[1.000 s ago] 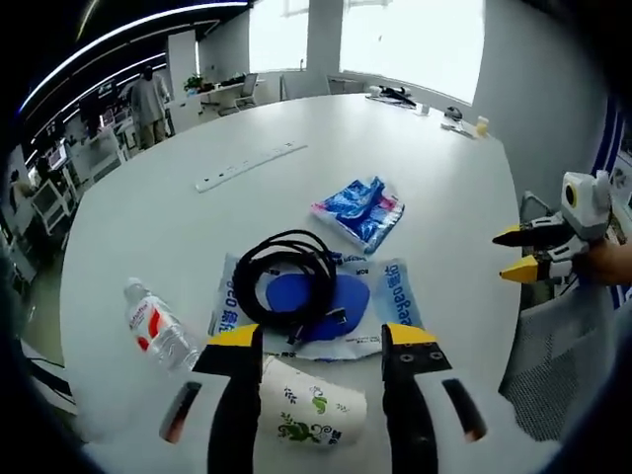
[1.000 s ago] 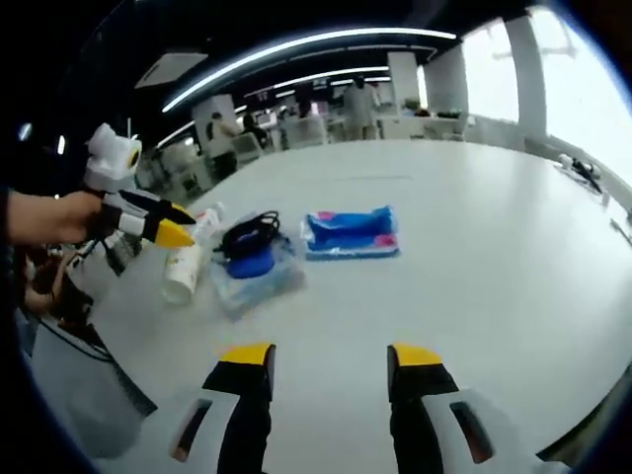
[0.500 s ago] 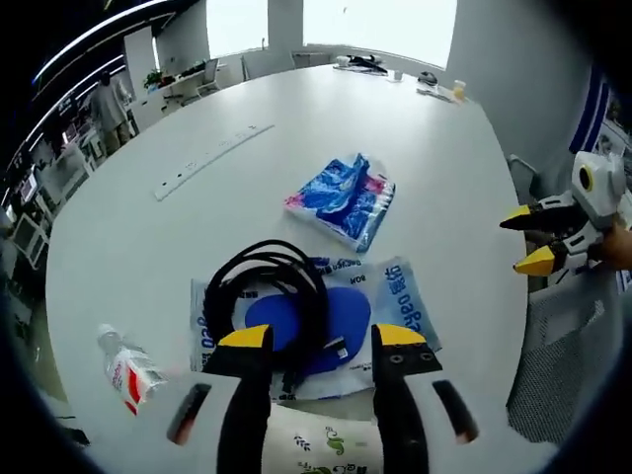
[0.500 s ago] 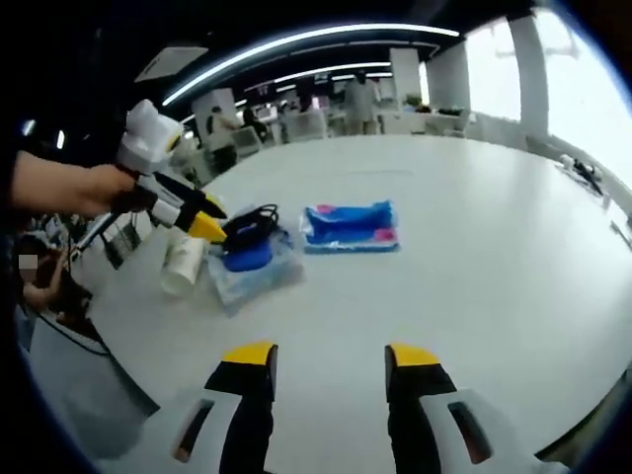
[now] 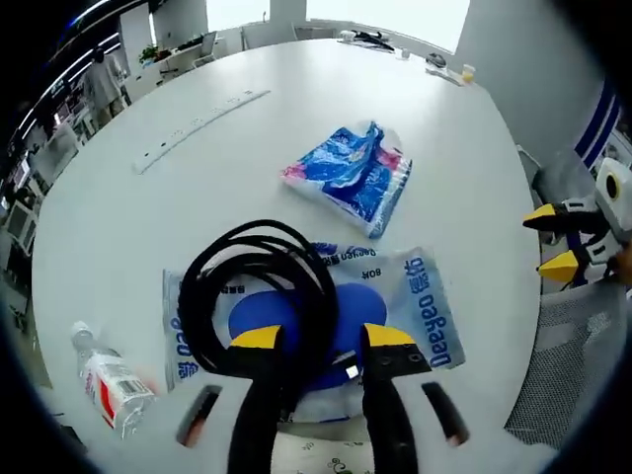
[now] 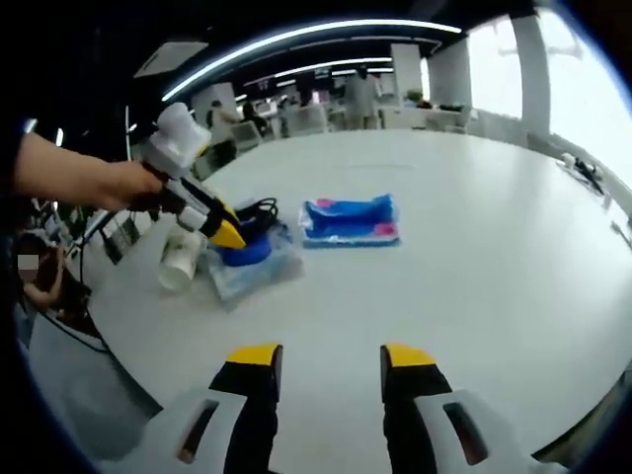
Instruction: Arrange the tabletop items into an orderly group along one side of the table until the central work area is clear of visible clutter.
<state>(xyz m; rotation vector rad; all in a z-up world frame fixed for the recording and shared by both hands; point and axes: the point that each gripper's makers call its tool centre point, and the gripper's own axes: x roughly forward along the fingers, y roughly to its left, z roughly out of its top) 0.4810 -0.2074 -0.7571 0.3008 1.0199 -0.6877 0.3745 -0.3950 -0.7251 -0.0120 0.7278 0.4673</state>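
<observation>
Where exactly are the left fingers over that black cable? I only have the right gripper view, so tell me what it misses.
Observer: In the left gripper view the left gripper is open, its fingers over the near edge of the black coiled cable, which lies on the blue and white plastic pouch.
Operator: List anything beside the pouch that I can't make out.
Observer: A clear plastic water bottle with a red label lies on its side beside the pouch, apart from it.
Operator: Check farther out.
Observer: A long white power strip lies flat on the table beyond the blue printed packet.
</observation>
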